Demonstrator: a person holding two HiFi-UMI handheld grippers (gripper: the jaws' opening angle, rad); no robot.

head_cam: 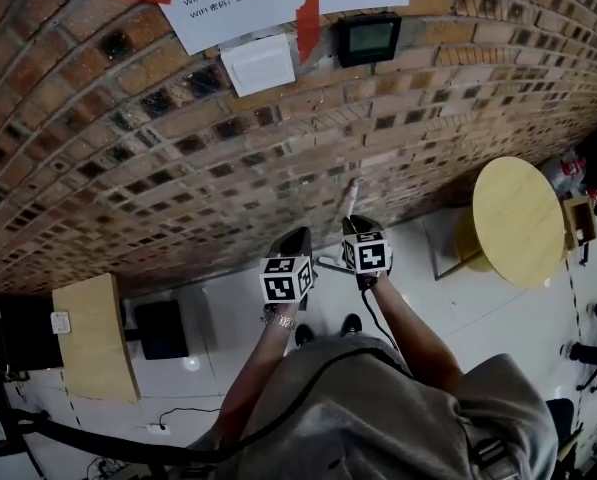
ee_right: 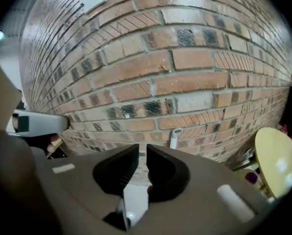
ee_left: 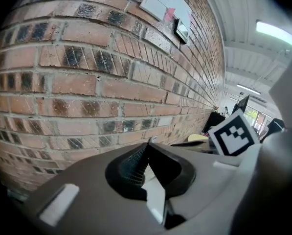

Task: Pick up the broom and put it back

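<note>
Broom [head_cam: 352, 198] leaning against the brick wall [head_cam: 178, 148], only its white handle showing, top end up against the bricks. Right gripper [ee_right: 142, 146] raised just short of the wall, in front of that handle and clear of it, jaws released to a thin slit with nothing between. Left gripper [ee_left: 148, 142] alongside, equally near the wall, jaws clenched tip to tip on nothing.
</note>
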